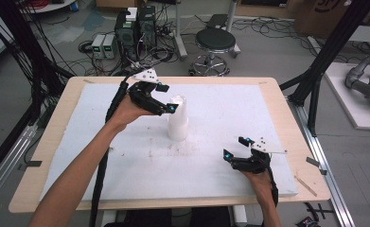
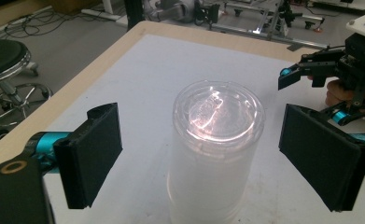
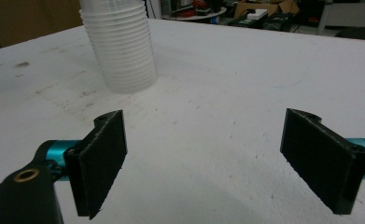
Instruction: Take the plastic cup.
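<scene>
A tall stack of translucent white plastic cups stands upside down near the middle of the white foam board. My left gripper hovers at the stack's top from the left, open. In the left gripper view the stack sits between and just ahead of the two black pads, with a gap on both sides. My right gripper rests low on the board at the front right, open with nothing in it. In the right gripper view the stack stands far off at the upper left of that gripper.
The foam board lies on a wooden table with a bare rim all round. Behind the table are a black stool, computer boxes and floor cables. Black frame posts stand at the right.
</scene>
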The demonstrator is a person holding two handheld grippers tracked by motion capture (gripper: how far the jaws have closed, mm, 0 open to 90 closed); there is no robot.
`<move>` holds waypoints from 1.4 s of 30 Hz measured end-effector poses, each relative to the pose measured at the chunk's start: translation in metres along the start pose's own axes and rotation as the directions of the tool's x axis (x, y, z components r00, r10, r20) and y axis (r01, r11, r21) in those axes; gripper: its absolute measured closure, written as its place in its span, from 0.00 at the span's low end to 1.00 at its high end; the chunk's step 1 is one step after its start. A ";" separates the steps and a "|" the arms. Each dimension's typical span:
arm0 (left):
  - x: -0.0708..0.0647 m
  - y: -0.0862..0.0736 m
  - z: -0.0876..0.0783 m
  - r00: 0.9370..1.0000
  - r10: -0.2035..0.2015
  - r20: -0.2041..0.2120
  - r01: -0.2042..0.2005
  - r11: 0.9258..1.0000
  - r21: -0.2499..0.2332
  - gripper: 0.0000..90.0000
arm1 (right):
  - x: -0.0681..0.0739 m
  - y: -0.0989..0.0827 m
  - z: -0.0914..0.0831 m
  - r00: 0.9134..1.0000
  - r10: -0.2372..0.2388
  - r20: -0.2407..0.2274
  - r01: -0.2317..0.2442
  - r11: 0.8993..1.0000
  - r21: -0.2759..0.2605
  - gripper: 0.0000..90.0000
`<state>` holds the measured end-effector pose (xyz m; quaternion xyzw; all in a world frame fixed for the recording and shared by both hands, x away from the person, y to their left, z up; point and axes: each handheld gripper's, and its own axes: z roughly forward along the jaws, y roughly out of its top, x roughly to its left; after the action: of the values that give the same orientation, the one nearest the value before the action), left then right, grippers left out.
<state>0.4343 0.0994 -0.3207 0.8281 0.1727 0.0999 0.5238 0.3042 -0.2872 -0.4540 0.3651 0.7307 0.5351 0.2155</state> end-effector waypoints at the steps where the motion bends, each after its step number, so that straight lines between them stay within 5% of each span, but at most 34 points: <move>1: 0.000 0.001 0.002 1.000 -0.002 -0.002 0.002 1.000 0.003 0.15 | 0.000 0.000 0.000 1.000 0.000 0.000 0.000 1.000 -0.001 0.16; 11: -0.003 -0.002 0.030 0.999 0.027 0.034 -0.031 0.992 0.121 0.15 | 0.000 0.000 0.000 1.000 0.000 0.001 0.000 1.000 -0.002 0.16; 29: -0.003 -0.003 0.042 0.999 0.017 0.036 -0.023 0.985 0.170 0.20 | -0.001 0.000 0.000 1.000 0.012 -0.002 -0.012 1.000 0.004 0.16; 42: -0.003 -0.003 0.043 0.998 0.018 0.053 -0.028 0.981 0.194 0.35 | -0.001 0.000 0.001 1.000 0.015 -0.002 -0.015 1.000 0.009 0.16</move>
<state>0.4457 0.0633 -0.3419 0.8796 0.1586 0.0676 0.4433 0.3052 -0.2874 -0.4541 0.3712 0.7307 0.5335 0.2091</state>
